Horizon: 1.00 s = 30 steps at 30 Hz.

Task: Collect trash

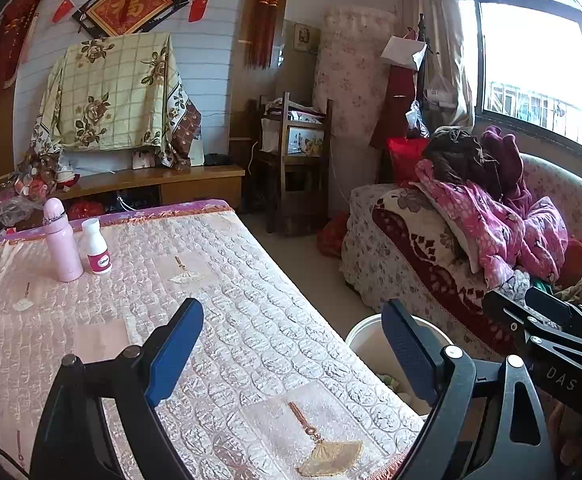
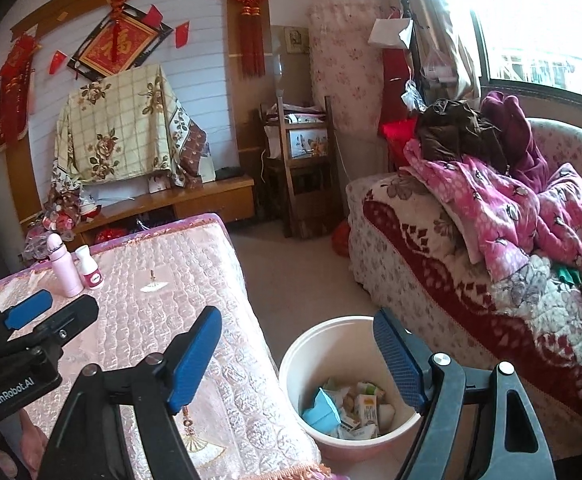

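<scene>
A white bucket [image 2: 303,356] stands on the floor between the table and the sofa; it holds crumpled paper, a blue wrapper [image 2: 321,408] and small cartons [image 2: 365,406]. Its rim also shows in the left wrist view [image 1: 365,330]. My right gripper [image 2: 297,354] is open and empty, above the bucket and the table's corner. My left gripper [image 1: 293,350] is open and empty over the pink quilted table [image 1: 139,328], near its right edge. A pink bottle [image 1: 62,242] and a white pill bottle [image 1: 96,247] stand upright at the table's far left.
A sofa [image 2: 431,256] piled with pink and maroon clothes [image 2: 503,196] fills the right. A wooden cabinet [image 2: 195,196] with a cloth-draped object and a wooden chair [image 2: 303,168] stand against the far wall. A strip of floor [image 2: 303,264] runs between table and sofa.
</scene>
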Available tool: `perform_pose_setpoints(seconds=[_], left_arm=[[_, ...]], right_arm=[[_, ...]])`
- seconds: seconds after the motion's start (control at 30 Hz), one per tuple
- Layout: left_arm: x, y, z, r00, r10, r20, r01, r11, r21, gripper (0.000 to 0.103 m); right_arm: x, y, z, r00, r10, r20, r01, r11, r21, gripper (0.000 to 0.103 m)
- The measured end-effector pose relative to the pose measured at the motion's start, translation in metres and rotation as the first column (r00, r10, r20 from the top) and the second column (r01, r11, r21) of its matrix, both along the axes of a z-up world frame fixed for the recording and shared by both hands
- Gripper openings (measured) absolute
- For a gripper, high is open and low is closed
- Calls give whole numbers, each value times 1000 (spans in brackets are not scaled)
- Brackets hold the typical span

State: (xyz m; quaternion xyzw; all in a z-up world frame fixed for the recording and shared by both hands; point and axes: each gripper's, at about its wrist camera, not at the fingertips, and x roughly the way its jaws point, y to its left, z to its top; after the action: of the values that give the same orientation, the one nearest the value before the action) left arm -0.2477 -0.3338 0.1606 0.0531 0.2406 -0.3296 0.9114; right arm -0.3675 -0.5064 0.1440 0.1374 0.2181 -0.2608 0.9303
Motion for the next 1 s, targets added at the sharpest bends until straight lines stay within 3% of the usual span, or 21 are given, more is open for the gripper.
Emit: perform_pose_setpoints(seconds=[0.23,1.0], left_arm=[[-4,-4,4,1000,-6,29,6,1000,8,91],[-1,-7,1,1000,-17,0,17,1000,1,91]], right_arm=[[-1,2,8,1000,-2,15,2,1000,-13,81],[-2,-4,11,1000,-6,17,6,1000,-9,81]])
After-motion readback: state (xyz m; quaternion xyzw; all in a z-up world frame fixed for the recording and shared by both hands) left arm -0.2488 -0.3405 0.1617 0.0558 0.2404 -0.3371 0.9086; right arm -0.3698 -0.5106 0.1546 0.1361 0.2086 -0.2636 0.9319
